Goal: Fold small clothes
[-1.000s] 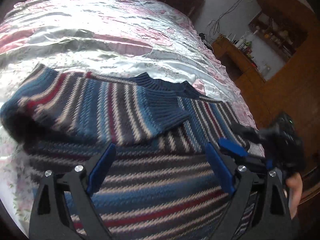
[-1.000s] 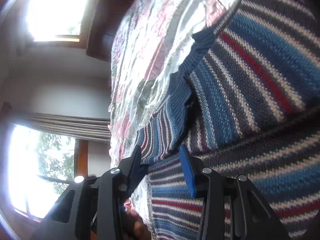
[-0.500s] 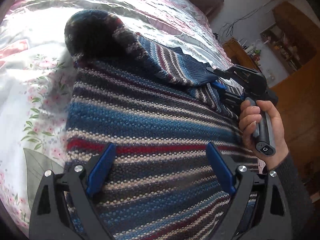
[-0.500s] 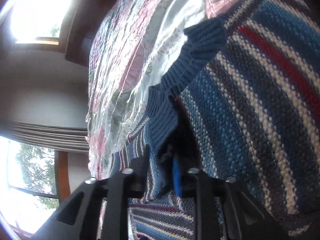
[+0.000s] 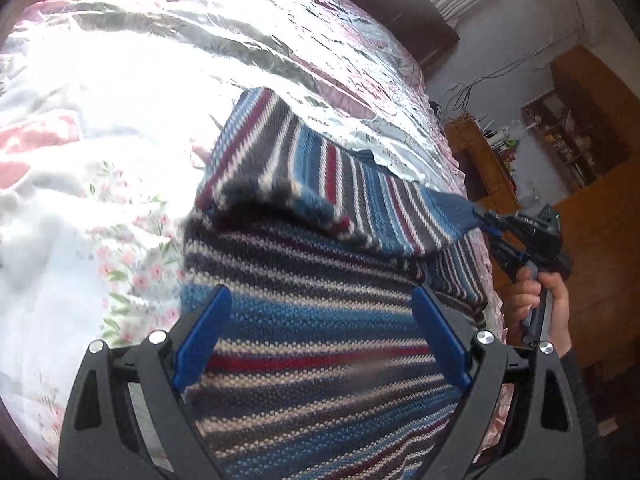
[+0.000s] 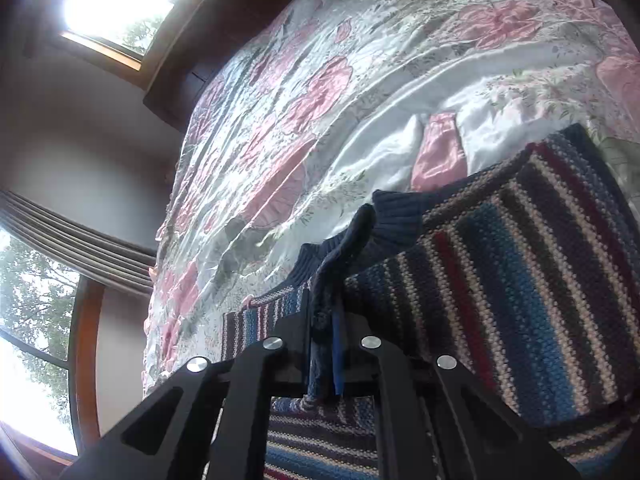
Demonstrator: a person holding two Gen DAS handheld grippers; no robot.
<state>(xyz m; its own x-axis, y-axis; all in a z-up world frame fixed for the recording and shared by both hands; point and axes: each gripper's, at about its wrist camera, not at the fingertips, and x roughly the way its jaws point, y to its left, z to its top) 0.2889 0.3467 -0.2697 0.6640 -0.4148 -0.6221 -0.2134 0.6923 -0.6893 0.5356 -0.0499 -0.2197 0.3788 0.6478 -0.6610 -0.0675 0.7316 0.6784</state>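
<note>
A striped knit sweater in blue, grey, red and cream lies on the bed. One sleeve is folded across its body and stretched to the right. My right gripper holds the sleeve's dark blue ribbed cuff. In the right wrist view that gripper is shut on the cuff, with the striped sleeve running off to the right. My left gripper hovers open over the sweater's body, nothing between its blue fingers.
The bed has a shiny floral satin cover in pink and white, also wide in the right wrist view. A person's hand grips the right tool at the bed's right edge. Wooden furniture stands beyond it.
The right gripper closed on the sleeve cuff and pulled the sleeve rightward across the sweater's body. The left gripper's view shifted over the sweater; it stayed open.
</note>
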